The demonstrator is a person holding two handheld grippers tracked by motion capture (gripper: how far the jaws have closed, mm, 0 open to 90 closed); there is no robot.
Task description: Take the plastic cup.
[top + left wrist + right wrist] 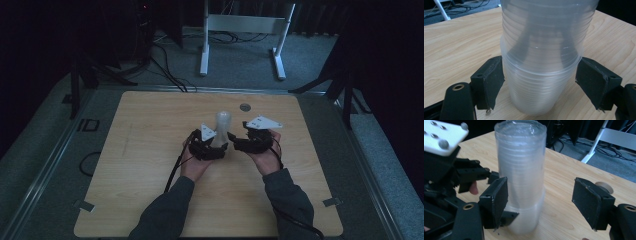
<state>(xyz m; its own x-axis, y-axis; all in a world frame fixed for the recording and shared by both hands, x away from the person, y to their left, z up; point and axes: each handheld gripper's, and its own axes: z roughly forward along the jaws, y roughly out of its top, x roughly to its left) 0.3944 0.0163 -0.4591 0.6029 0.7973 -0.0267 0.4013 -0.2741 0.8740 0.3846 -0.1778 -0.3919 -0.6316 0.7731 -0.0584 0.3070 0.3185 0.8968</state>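
At the middle of the wooden table [150, 150] stands an upright stack of clear plastic cups [222, 125] — ribbed, translucent, nested mouth-down, with the bottom cup's rim showing as a ridge low on the stack. On its left, the left gripper [216, 148] brackets the lower part, jaws apart, pads just beside the walls without pressing. On its right, the right gripper [235, 140] waits with jaws apart too, one pad near the stack, the other well clear. The step looks like setting up to separate cups — next, one gripper likely must steady the base while the other closes gently higher up and lifts, since thin plastic will buckle.
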